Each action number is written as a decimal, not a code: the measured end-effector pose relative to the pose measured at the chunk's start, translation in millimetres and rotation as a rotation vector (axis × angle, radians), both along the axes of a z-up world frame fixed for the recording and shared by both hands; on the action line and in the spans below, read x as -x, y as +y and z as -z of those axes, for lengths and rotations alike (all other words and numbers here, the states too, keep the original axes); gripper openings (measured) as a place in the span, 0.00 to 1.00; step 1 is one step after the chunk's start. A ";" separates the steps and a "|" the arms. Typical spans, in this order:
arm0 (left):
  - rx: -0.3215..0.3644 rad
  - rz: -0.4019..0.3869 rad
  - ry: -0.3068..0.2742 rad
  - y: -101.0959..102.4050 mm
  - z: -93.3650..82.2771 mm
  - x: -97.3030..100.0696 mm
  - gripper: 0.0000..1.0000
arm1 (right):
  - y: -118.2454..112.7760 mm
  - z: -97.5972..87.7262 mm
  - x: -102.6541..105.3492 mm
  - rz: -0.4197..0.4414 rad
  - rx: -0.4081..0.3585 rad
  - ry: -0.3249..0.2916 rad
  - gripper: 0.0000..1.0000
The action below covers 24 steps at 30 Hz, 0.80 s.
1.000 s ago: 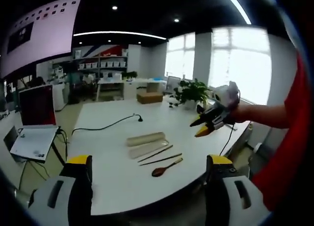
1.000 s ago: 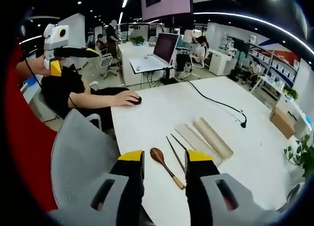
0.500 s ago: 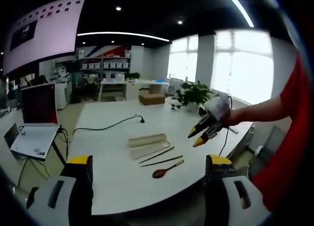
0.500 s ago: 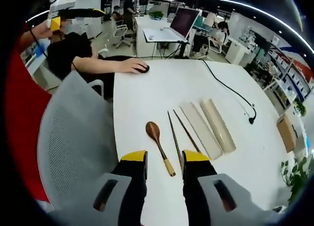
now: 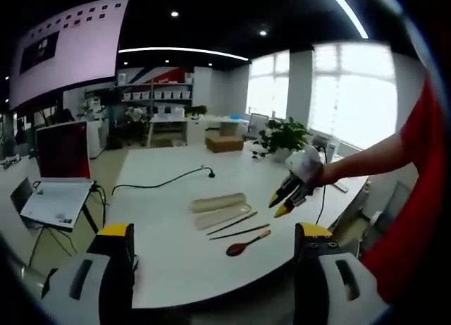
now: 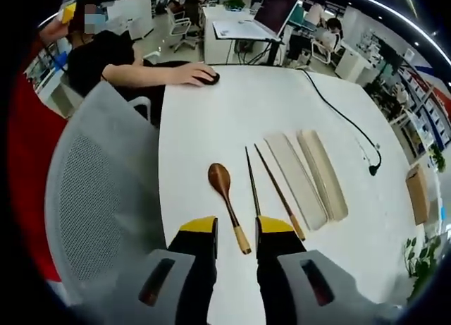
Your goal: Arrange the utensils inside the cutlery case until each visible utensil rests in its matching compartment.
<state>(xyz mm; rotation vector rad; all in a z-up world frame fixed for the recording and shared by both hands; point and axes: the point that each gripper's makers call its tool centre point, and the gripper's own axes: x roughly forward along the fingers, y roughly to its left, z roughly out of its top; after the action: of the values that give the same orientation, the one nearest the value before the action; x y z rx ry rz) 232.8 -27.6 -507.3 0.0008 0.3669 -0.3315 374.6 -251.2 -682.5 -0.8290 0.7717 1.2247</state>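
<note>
Right tongs (image 6: 235, 225) hang low over desk (image 6: 197, 127) edge, jaws slightly parted, empty, straddling handle end of wooden spoon (image 6: 227, 203). Two chopsticks (image 6: 268, 184) lie beside spoon, then cutlery case (image 6: 310, 175) in two halves. Left tongs (image 5: 215, 237) raised well back from desk, jaws released wide, empty

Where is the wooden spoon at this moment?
In the right gripper view the wooden spoon lies on the white table, just beyond the right gripper, with the two chopsticks beside it on its right.
</note>
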 end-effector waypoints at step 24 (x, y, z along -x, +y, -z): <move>-0.033 0.031 0.013 8.3 13.5 -6.8 0.95 | -19.3 31.9 -39.1 0.220 0.041 0.078 0.19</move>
<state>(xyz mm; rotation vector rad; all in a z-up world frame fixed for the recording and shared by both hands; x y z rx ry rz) 239.6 -19.3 -520.8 0.0370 0.3855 -0.3563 413.7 -270.6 -714.5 -0.7122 0.9294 1.0523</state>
